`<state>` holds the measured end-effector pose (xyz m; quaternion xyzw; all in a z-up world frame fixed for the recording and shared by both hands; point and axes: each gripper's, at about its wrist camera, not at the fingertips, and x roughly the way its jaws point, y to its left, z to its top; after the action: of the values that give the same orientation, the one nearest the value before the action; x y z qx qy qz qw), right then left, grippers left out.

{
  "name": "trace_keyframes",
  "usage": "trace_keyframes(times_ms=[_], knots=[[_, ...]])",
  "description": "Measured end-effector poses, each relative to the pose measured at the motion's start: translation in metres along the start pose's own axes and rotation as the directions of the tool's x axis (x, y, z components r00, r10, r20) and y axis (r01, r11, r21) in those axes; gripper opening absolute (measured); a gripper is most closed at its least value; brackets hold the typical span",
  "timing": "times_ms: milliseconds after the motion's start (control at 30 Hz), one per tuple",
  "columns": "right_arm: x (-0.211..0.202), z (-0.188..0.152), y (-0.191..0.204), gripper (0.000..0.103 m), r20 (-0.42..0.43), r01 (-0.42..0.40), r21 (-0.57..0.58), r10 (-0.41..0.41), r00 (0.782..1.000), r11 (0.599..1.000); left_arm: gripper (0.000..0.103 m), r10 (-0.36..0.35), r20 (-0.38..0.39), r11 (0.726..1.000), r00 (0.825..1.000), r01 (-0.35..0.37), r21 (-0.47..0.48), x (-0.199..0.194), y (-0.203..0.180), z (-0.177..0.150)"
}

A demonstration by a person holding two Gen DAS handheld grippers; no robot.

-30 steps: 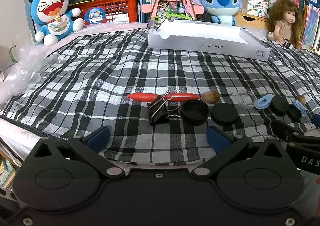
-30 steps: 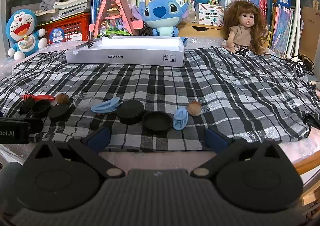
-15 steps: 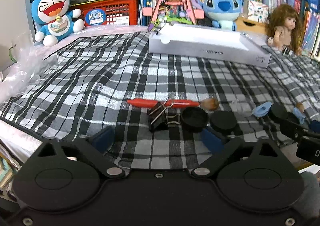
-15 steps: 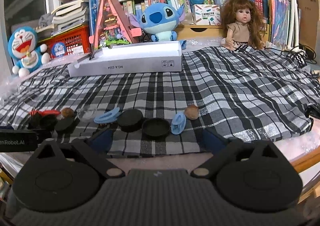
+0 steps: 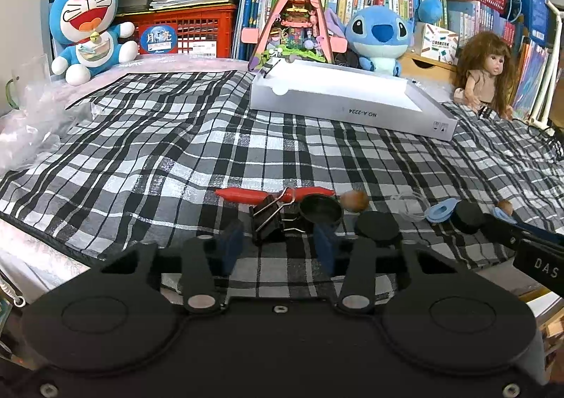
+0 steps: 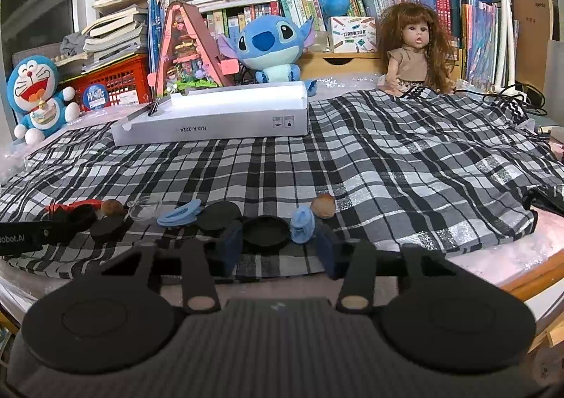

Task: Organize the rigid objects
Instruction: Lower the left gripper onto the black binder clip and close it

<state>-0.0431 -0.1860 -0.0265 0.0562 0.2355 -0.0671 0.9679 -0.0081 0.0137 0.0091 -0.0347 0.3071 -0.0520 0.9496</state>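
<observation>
A row of small objects lies along the near edge of the plaid cloth. In the left wrist view: a red pen (image 5: 246, 194), a black binder clip (image 5: 269, 221), a black lid (image 5: 320, 210), a walnut (image 5: 354, 201), a black disc (image 5: 377, 227). My left gripper (image 5: 278, 248) is open, its pads just short of the clip. In the right wrist view: a black lid (image 6: 265, 232), a blue clip (image 6: 302, 223), a walnut (image 6: 323, 206), a blue clip (image 6: 179, 215). My right gripper (image 6: 280, 251) is open, just short of the lid and the clip.
A white shallow box (image 5: 347, 100) stands at the back of the cloth, also in the right wrist view (image 6: 215, 116). Behind it are plush toys, a doll (image 6: 414, 52), a red crate (image 5: 190, 31) and bookshelves. Crumpled plastic (image 5: 31, 123) lies at the left.
Both grippers have moved forward toward the row of objects, and their fingers have narrowed from wide open to a smaller gap. The objects have not moved.
</observation>
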Motion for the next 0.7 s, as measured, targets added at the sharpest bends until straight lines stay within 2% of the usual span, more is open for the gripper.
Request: trace_keyframes(times_ms=[100, 267, 400, 533, 567, 633, 667, 700], knots=[[-0.003, -0.001, 0.004, 0.041, 0.010, -0.013, -0.008, 0.013, 1.000, 1.000, 0.036, -0.016, 0.001, 1.000, 1.000, 0.016, 0.001, -0.001, -0.001, 0.000], [-0.002, -0.001, 0.009, 0.038, 0.003, -0.038, -0.014, 0.038, 0.999, 0.999, 0.037, 0.015, 0.021, 1.000, 1.000, -0.015, 0.007, 0.001, 0.000, 0.002], [0.003, 0.001, 0.010, 0.039, -0.006, -0.038, -0.022, 0.038, 0.999, 0.999, 0.040, 0.024, 0.011, 1.000, 1.000, -0.024, 0.009, 0.010, 0.002, 0.004], [0.010, 0.000, 0.009, 0.043, -0.016, -0.011, -0.022, 0.011, 1.000, 1.000, 0.042, 0.022, 0.019, 1.000, 1.000, -0.023, 0.011, 0.016, 0.002, 0.004], [0.011, 0.000, 0.008, 0.049, -0.014, -0.007, -0.026, 0.007, 1.000, 1.000, 0.038, 0.021, 0.019, 1.000, 1.000, -0.022, 0.015, 0.017, 0.002, 0.004], [0.013, 0.000, 0.007, 0.049, -0.011, -0.003, -0.035, 0.002, 1.000, 0.999, 0.019, 0.025, 0.027, 1.000, 0.999, -0.025, 0.012, 0.017, 0.001, 0.005], [0.014, 0.000, 0.007, 0.039, -0.013, -0.004, -0.035, 0.003, 1.000, 0.999, 0.019, 0.023, 0.031, 1.000, 0.999, -0.023, 0.002, 0.015, 0.001, 0.005], [0.014, 0.001, 0.007, 0.037, -0.014, -0.007, -0.033, 0.007, 1.000, 0.999, 0.019, 0.013, 0.030, 1.000, 0.999, -0.013, -0.005, 0.014, 0.001, 0.005]])
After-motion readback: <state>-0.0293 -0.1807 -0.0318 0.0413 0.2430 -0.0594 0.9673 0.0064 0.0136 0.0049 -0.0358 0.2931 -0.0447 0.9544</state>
